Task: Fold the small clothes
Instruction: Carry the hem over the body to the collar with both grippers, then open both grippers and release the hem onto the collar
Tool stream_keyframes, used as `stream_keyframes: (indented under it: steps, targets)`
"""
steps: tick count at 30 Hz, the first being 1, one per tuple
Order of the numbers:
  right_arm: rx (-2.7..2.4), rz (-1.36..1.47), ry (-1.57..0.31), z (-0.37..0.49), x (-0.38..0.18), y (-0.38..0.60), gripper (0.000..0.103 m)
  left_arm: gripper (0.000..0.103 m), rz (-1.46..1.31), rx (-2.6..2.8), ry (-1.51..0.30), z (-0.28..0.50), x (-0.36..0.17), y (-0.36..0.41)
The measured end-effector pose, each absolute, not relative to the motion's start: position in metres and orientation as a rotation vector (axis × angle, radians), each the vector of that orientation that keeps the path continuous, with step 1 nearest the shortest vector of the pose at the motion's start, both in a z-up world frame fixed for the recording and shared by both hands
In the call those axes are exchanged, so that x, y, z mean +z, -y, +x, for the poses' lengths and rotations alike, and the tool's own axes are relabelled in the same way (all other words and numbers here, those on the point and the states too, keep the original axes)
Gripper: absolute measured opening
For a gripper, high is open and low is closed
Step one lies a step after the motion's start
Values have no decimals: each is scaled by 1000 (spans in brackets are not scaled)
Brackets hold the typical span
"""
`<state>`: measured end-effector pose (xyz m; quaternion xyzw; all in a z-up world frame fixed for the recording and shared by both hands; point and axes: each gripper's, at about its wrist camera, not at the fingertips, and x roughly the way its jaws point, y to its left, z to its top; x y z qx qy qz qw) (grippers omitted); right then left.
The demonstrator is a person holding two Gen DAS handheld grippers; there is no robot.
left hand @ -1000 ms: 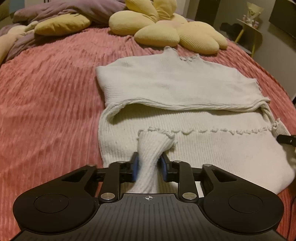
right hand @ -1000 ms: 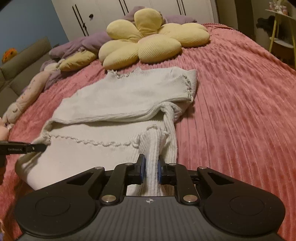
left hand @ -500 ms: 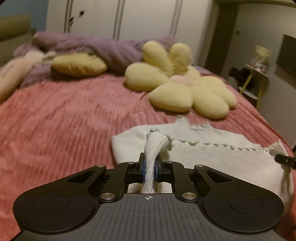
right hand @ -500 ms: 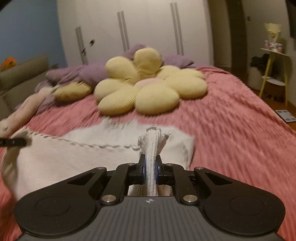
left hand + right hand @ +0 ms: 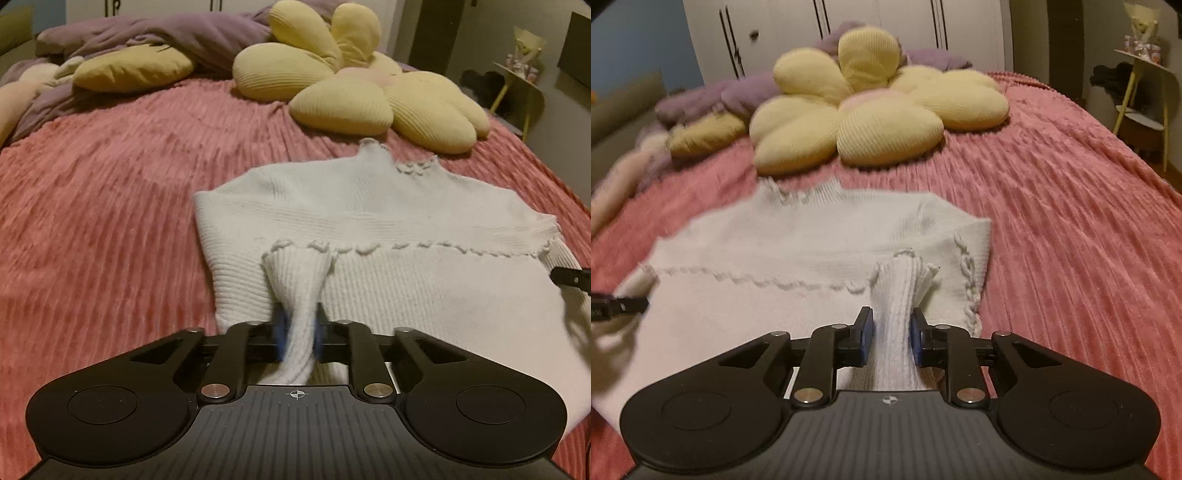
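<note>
A white ribbed knit sweater (image 5: 369,206) lies on a bed covered by a pink ribbed bedspread (image 5: 103,206), its lower half folded up over the upper half so that the scalloped hem (image 5: 406,246) runs crosswise over the chest, short of the ruffled collar (image 5: 417,168). The left gripper (image 5: 298,334) pinches a bunched tuft of the hem near the sweater's left edge; its blue pads (image 5: 281,332) press on the fabric from both sides, the jaws narrow, and the picture is blurred at this spot. The right gripper (image 5: 889,338) has a similar tuft of hem (image 5: 905,273) between its blue pads (image 5: 866,338) near the sweater's right edge (image 5: 982,258); its jaws have just been opening, and the fabric still fills the gap and touches both pads. In the left wrist view, the tip of the right gripper shows at the right border, on the sweater. In the right wrist view, the tip of the left gripper shows at the left border, likewise on the sweater. Beyond the collar lies a yellow flower-shaped cushion (image 5: 871,110) with a pink centre, close to the sweater but apart from it. A purple blanket (image 5: 147,40) and a smaller yellow cushion (image 5: 133,68) lie at the head of the bed. White wardrobe doors (image 5: 849,26) stand behind, and a small yellow side table (image 5: 1145,96) stands to the right of the bed.
</note>
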<state>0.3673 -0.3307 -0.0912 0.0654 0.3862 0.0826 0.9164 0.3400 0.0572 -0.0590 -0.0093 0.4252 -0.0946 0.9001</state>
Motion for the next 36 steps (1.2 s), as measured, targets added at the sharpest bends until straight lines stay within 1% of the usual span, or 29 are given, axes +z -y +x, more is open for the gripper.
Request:
stream_keyframes:
  steps: [1, 2, 3, 5, 8, 12, 15, 19, 27, 29, 32, 33, 34, 35, 36]
  targets:
    - [169, 122, -798, 367, -93, 329, 18, 12, -21, -189, -880, 340, -57, -57]
    - [166, 112, -795, 367, -93, 328, 10, 11, -25, -188, -877, 340, -53, -58]
    - [167, 105, -789, 366, -93, 328, 9, 11, -30, -187, -858, 338, -47, -59]
    - [167, 97, -769, 365, -87, 327, 8, 11, -46, -195, -793, 336, -26, -62]
    - [151, 63, -672, 363, -69, 325, 8, 11, -59, -178, -702, 346, 1, -64]
    - [74, 31, -594, 386, -53, 318, 8, 11, -61, -86, -644, 382, 13, -61]
    - [20, 21, -562, 415, -50, 316, 8, 11, -16, -21, -619, 409, 5, -49]
    - [-35, -9, -566, 451, -64, 311, 8, 11, 4, 36, -642, 439, -23, -36]
    - [-113, -71, -602, 473, -108, 299, 9, 13, 63, 125, -686, 450, -83, -28]
    - [-115, -93, -600, 475, -114, 296, 9, 18, 71, 136, -668, 447, -93, -28]
    - [-112, -136, -602, 477, -124, 294, 10, 31, 62, 153, -660, 446, -98, -30]
    - [-111, -139, -600, 478, -126, 294, 13, 44, 62, 167, -665, 447, -98, -31]
    - [-111, -142, -602, 480, -126, 294, 20, 55, 56, 193, -669, 447, -96, -35]
    - [-116, -142, -606, 481, -127, 295, 31, 56, 49, 197, -675, 447, -93, -37]
    - [-124, -129, -610, 482, -126, 298, 37, 59, 44, 192, -683, 445, -88, -41]
